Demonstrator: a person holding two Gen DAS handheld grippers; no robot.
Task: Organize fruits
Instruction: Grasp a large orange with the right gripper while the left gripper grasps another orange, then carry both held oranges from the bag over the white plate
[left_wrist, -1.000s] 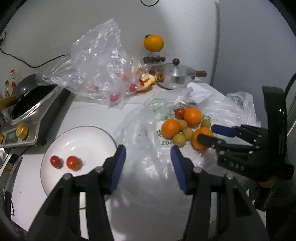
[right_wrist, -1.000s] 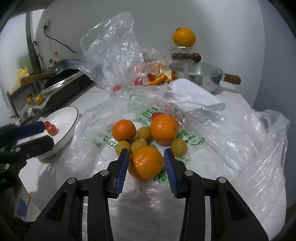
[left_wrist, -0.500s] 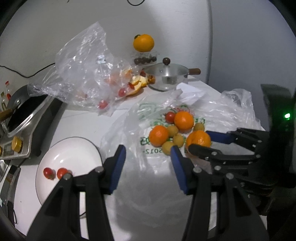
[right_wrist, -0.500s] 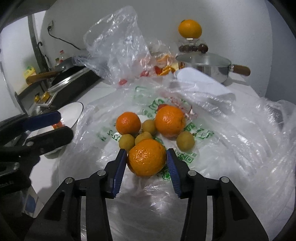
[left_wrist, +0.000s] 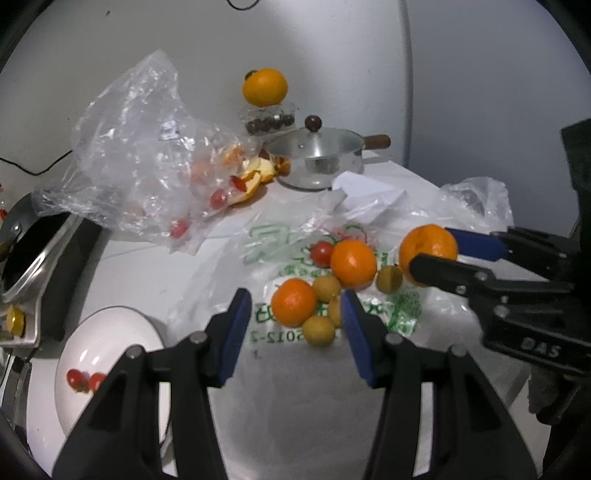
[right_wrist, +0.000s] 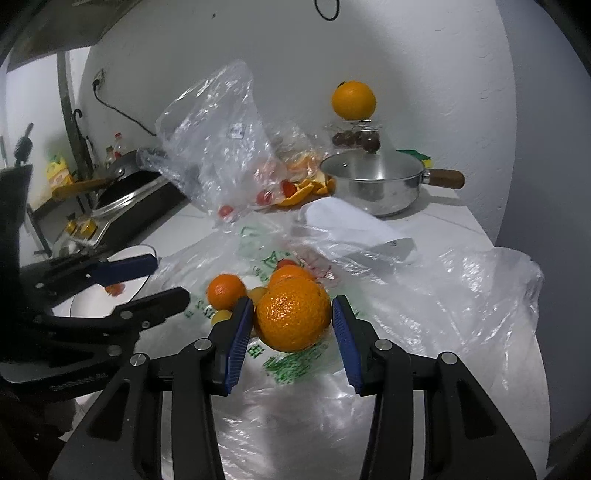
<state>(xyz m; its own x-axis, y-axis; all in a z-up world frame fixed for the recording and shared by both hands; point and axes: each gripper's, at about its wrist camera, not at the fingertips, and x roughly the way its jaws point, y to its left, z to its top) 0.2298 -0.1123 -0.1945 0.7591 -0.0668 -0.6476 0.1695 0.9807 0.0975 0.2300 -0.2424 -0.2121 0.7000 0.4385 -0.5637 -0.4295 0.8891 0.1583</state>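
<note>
- Clamping a large round orange with dimpled peel (right_wrist: 293, 319) between both blue pads of the right gripper (right_wrist: 293, 325), raised clear of the printed white plastic bag (right_wrist: 424, 295) spread on the counter; likely held high so the film does not drag along.
- Seen from the left wrist at 3 o'clock: same orange (left_wrist: 428, 249) pinched from two sides, above and apart from the heap.
- Hovering with the left gripper (left_wrist: 295, 328), jaws spread and nothing between the pads, just short of the heap at 12 o'clock; probably lined up for the next pick.
- Remaining on the bag: two smaller smooth oranges (left_wrist: 293, 302), several small yellow-green round fruits (left_wrist: 319, 330) and one red cherry tomato (left_wrist: 321, 254), all touching or nearly so, hence a tight reach.
- Waiting at 8 o'clock in the left view: a round white ceramic plate (left_wrist: 110, 332) with two red tomatoes near its left side, apparently the sorting spot for tomatoes only.
- Standing at 12 o'clock by the wall: a lidded steel saucepan with a wooden handle (left_wrist: 317, 158), and another orange perched on a clear jar (left_wrist: 265, 86).
- Slumping at 11 o'clock: a crumpled clear plastic bag (left_wrist: 140, 147) holding tomatoes, orange peel beside it.
- Judged: carry step for the orange under way, destination not evident.
</note>
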